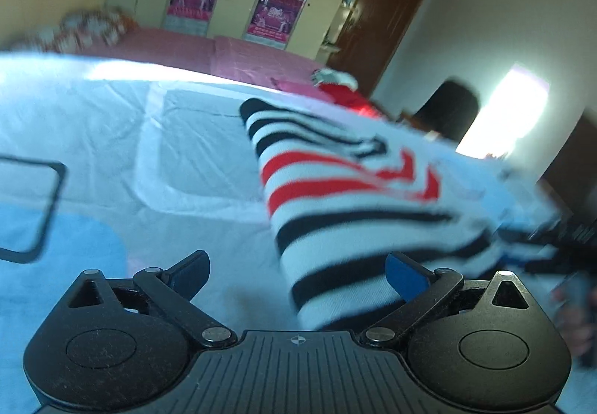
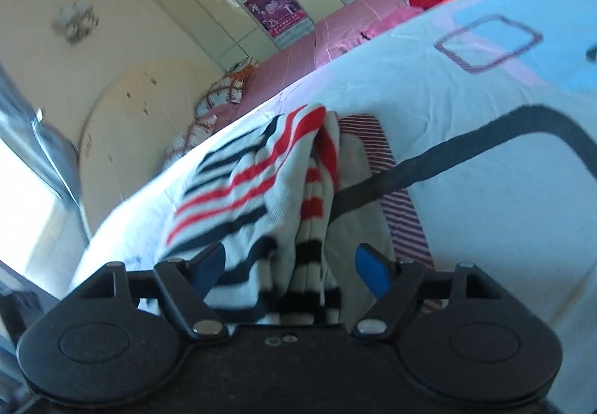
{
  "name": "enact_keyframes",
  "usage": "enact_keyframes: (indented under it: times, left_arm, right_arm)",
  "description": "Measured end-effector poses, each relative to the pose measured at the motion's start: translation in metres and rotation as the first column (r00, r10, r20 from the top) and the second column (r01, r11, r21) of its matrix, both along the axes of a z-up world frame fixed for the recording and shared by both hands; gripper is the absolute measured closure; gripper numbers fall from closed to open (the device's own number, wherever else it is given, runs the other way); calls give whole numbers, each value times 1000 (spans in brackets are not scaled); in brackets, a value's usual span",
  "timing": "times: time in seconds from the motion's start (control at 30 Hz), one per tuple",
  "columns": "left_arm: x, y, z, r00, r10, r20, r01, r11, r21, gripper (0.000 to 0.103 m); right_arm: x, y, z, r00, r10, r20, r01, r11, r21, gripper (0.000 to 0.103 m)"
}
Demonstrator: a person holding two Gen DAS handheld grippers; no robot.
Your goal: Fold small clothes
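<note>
Both claws gape wide, gripping nothing: the striped garment point(image 1: 354, 197) lies ahead-right of the left claw point(image 1: 298, 276), and bunches between the right claw point(image 2: 294, 264) fingers.

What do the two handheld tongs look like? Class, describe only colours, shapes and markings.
The left tongs have matte black bodies with two round, disc-like housings, silver screws, angled black link arms and a ribbed centre plate bearing a small crosshair mark. Their fingers carry blue pads. The right tongs match in build, with blue-padded fingers. No cables or sleeves show.
</note>
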State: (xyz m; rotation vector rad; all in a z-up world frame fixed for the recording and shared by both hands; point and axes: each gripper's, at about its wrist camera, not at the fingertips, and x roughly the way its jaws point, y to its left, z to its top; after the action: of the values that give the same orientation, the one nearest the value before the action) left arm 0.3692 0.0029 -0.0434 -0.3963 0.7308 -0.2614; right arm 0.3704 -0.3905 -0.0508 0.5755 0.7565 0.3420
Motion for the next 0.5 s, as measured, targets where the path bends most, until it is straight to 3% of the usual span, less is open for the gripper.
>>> enact_keyframes:
  times: [0.1, 0.2, 0.33, 0.5]
  left_arm:
    - [19, 19, -14, 998, -7, -64, -7, 979, -203, 4]
    - [34, 26, -34, 989, -42, -140, -8, 941, -337, 4]
    - [46, 20, -44, 984, -87, -158, 25, 933, -358, 5]
    - [63, 9, -43, 975, -147, -167, 79, 931, -357, 5]
  right_arm:
    - [16, -12, -9, 999, 0, -35, 2, 998, 58, 27]
    - [26, -21, -21, 998, 12, -61, -3, 991, 134, 25]
    - [36, -27, -38, 993, 56, -107, -29, 971, 236, 25]
    - [47, -22, -42, 989, 106, -106, -77, 966, 248, 24]
